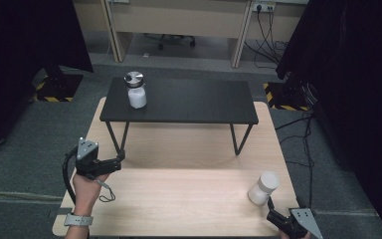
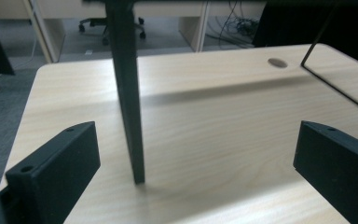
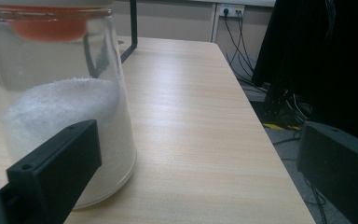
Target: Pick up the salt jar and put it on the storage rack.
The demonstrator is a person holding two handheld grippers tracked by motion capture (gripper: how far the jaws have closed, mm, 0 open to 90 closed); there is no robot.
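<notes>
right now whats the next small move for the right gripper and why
Probably slide the right gripper toward the jar to centre it. Its jaws are open, and in the right gripper view the jar of white powder stands by one jaw, off-centre, on the wooden table.

Table [image 1: 179, 199]: pale wood grain. Raised shelf [image 1: 189, 102]: matte black, black legs. Near right jar [image 1: 262, 188]: clear, white grains inside, white lid. Far left jar [image 1: 136, 91]: white contents, silver lid. Both grippers' jaws were black. Floor [image 1: 25, 144]: grey carpet.
</notes>
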